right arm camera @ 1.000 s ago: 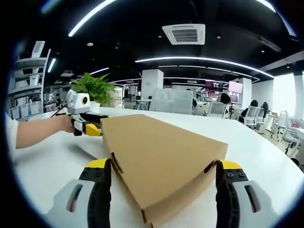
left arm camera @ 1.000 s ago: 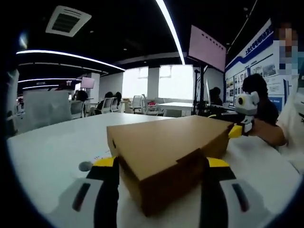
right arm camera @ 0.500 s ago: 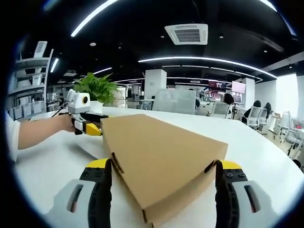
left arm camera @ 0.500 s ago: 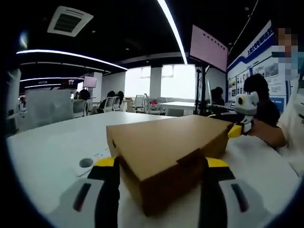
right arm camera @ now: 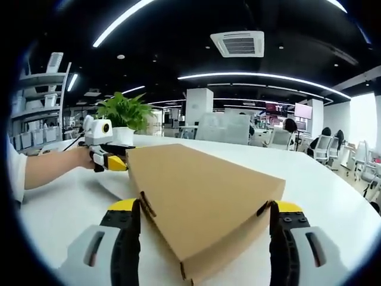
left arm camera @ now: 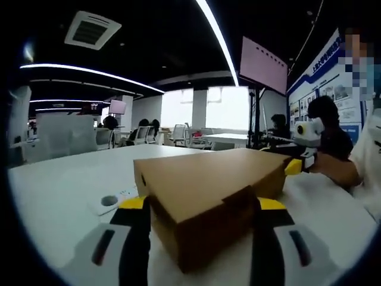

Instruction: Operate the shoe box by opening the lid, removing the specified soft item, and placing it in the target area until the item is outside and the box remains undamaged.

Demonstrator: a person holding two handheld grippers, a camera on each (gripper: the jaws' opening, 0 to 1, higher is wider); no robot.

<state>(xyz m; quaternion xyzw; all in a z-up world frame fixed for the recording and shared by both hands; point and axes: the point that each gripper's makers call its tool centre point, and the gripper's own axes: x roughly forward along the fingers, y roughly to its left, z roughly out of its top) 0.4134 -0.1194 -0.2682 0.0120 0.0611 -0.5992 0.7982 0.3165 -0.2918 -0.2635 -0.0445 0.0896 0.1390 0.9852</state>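
A brown cardboard shoe box [left arm camera: 208, 182] lies on the white table [left arm camera: 59, 185] with its lid down. In the left gripper view one end of it sits between the wide-set jaws of my left gripper [left arm camera: 202, 205], and both yellow-tipped fingers press its sides. My right gripper [left arm camera: 300, 159] holds the far end there, with a hand behind it. In the right gripper view the shoe box [right arm camera: 196, 190] fills the gap of my right gripper [right arm camera: 201, 208], jaws against its two corners. The left gripper [right arm camera: 110, 159] meets the far edge. What is inside stays hidden.
A white power strip with a round socket [left arm camera: 110, 202] lies on the table left of the box. A potted plant [right arm camera: 122, 113] stands behind the left gripper. A person's forearm [right arm camera: 50, 168] reaches in from the left. Office chairs and seated people are far behind.
The background has slid a little in both views, so both hands have shifted slightly. The box keeps its place between both pairs of jaws, lid still down.
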